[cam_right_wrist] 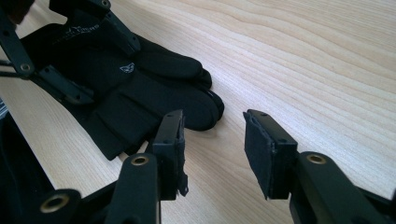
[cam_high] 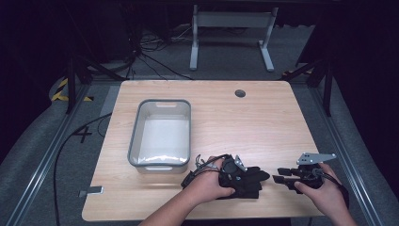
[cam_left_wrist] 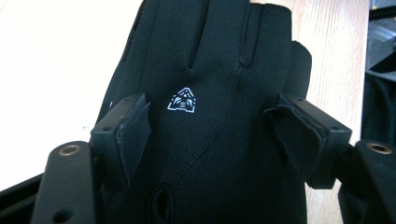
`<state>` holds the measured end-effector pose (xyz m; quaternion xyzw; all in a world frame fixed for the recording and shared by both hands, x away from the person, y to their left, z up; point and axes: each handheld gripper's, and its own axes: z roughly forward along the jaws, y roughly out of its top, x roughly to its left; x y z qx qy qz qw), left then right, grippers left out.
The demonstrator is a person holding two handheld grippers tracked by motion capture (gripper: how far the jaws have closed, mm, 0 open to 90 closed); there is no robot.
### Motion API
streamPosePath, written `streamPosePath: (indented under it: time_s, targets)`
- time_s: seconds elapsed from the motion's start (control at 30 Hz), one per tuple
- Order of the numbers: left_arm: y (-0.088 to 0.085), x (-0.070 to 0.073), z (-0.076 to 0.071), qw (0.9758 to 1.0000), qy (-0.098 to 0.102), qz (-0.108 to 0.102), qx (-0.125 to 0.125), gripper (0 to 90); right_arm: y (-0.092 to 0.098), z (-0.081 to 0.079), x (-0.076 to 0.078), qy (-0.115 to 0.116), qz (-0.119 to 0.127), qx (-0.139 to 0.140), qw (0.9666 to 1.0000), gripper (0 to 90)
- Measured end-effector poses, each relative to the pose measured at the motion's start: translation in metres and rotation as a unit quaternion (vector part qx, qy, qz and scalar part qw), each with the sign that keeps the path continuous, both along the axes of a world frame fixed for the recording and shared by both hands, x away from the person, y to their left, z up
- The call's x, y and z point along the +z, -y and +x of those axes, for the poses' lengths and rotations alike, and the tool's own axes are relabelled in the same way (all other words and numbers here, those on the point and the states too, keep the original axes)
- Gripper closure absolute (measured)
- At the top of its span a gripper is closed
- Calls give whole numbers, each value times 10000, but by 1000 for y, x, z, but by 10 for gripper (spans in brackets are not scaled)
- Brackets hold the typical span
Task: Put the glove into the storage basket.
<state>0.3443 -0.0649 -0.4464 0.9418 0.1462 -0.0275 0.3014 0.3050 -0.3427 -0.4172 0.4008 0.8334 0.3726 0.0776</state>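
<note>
A black glove [cam_high: 251,181] lies flat on the wooden table [cam_high: 244,122] near its front edge, fingers pointing right. My left gripper [cam_high: 242,175] stands over the glove's back. In the left gripper view the glove [cam_left_wrist: 210,70] shows a small white logo, and my left gripper [cam_left_wrist: 215,126] is open, its pads either side of the fabric without pressing it. My right gripper [cam_high: 278,175] sits just right of the glove's fingertips. In the right gripper view it [cam_right_wrist: 212,140] is open over bare wood, with the glove [cam_right_wrist: 140,88] and the left gripper [cam_right_wrist: 95,65] beyond.
A grey plastic bin [cam_high: 161,132] stands left of centre on the table, close behind the left hand. A round cable hole [cam_high: 240,93] sits near the far edge. A white table frame [cam_high: 230,28] stands on the floor behind.
</note>
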Motion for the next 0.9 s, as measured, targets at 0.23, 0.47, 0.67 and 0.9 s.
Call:
streamPosePath:
  time_s: [0.23,0.47,0.67,0.9]
  targets:
    - [0,-2,-2,9999,118,-20,58,285,1,0,2,-109,263,38,9996,590]
    - [3,-4,-2,9983,319,-1,485,308,2,-1,3,-89,296,19,9995,588]
    - [4,-3,-2,9960,332,9,823,368,2,-1,3,-90,334,8,9994,592]
    - [-3,-1,9,9929,46,-106,1181,600,1,0,2,-109,179,121,9997,646]
